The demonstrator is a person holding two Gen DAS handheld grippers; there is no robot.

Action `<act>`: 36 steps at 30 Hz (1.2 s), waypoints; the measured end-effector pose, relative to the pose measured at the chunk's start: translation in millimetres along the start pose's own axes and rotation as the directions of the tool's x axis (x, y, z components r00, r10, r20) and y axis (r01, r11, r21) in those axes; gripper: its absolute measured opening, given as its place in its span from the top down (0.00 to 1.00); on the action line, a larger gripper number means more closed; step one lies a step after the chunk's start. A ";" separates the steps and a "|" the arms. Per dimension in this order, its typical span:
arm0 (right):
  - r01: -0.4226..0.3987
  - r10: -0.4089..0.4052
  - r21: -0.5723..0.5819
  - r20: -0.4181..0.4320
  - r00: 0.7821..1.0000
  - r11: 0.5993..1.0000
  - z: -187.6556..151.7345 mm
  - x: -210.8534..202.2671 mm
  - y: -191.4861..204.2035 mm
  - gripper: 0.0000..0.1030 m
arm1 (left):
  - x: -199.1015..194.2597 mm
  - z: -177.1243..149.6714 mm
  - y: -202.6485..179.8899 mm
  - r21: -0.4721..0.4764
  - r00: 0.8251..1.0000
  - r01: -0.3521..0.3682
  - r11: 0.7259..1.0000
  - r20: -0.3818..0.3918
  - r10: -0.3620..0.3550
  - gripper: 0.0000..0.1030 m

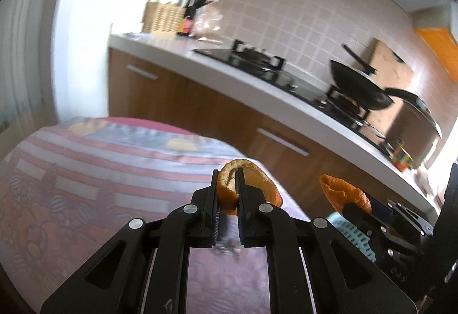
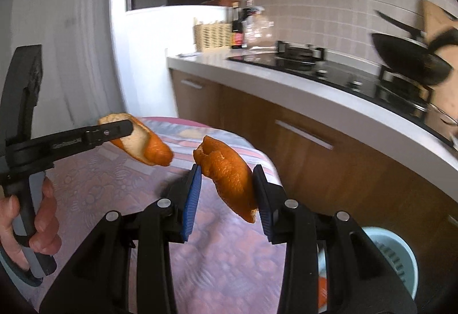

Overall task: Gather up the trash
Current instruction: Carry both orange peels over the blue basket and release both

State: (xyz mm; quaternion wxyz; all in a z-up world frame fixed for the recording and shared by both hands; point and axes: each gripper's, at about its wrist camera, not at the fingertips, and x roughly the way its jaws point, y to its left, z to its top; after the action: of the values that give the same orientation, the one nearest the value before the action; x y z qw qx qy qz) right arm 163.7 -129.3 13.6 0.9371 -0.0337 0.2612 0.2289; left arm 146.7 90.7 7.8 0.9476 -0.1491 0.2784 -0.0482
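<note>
A tiled kitchen with a white worktop [image 1: 200, 62] carrying a black gas hob [image 1: 257, 67] and wok [image 1: 357, 90] stood behind a table in a patterned pink cloth [image 1: 100, 171], and a pale blue bin [image 2: 386, 254] sat on the floor beside it. Above the cloth, the left tongs [image 1: 229, 193] were pinched tight on one curled orange peel [image 1: 252, 179]. The right tongs [image 2: 226, 188] clamped a second, larger orange peel piece [image 2: 229, 176] between blue pads.
</note>
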 end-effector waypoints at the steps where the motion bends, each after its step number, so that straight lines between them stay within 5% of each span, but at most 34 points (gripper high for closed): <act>1: 0.013 -0.013 0.012 0.002 1.000 1.000 -3.4 -7.0 -6.0 0.67 | -1.4 -1.8 -9.2 0.016 1.000 0.005 1.000 0.001 -0.005 0.92; 16: 0.206 -0.199 0.203 -0.053 0.979 0.957 -65.8 -70.3 -108.6 0.67 | 11.4 -47.1 -128.5 0.201 0.993 0.113 0.973 -0.056 -0.104 0.92; 29: 0.314 -0.248 0.320 -0.229 0.941 0.894 -124.8 -68.6 -178.3 0.63 | 62.2 -93.3 -198.9 0.254 0.952 0.248 0.935 -0.242 -0.187 0.92; 32: 0.322 -0.242 0.326 -0.261 0.934 0.889 -132.1 -64.8 -183.8 0.48 | 73.0 -101.4 -208.4 0.265 0.938 0.271 0.925 -0.289 -0.192 0.86; 36: 0.329 -0.253 0.333 -0.250 0.935 0.884 -134.4 -69.5 -186.2 0.43 | 66.3 -96.9 -202.7 0.286 0.959 0.222 0.932 -0.238 -0.155 0.49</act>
State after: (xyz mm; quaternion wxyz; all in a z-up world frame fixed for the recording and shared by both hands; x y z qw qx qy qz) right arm 130.3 -348.7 -77.5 0.9194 0.0815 0.3839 0.0272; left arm 148.2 -138.4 -41.1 0.9151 -0.0190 0.3509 -0.1979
